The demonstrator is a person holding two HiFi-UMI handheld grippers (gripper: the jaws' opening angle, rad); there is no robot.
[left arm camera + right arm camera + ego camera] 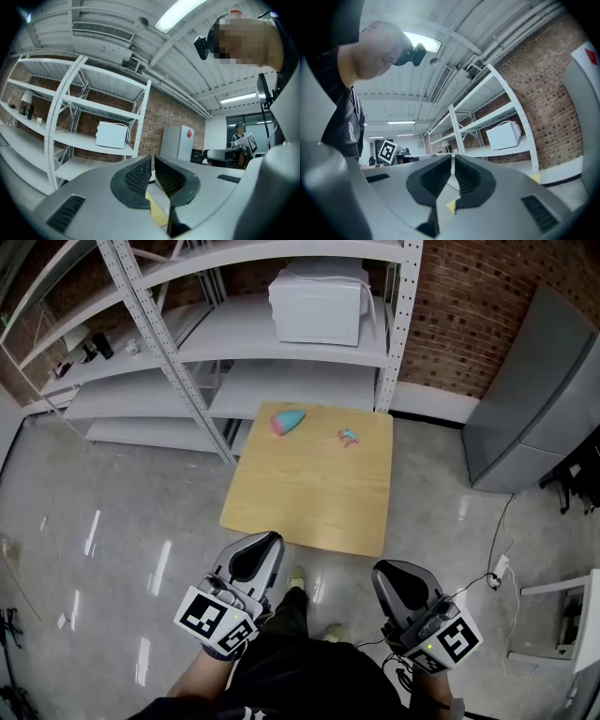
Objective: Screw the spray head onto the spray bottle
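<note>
Head view: the left gripper (255, 557) and right gripper (401, 585) hang low, close to the person's body and just short of the near edge of the table (309, 502); nothing in either one. The bottle (288, 420) lies on its side at the far left of the tabletop; the spray head (349, 436) lies to its right, apart from it, not screwed on; both are well apart from the grippers. Left gripper view: jaws together, pads meeting on nothing, looking level at the shelving (93, 112); right gripper view says the same, jaws pressed closed and empty. That looks like a ready posture, arms tucked before the reach; both parts are loose, so each gripper will likely take one; the jaws must part first.
</note>
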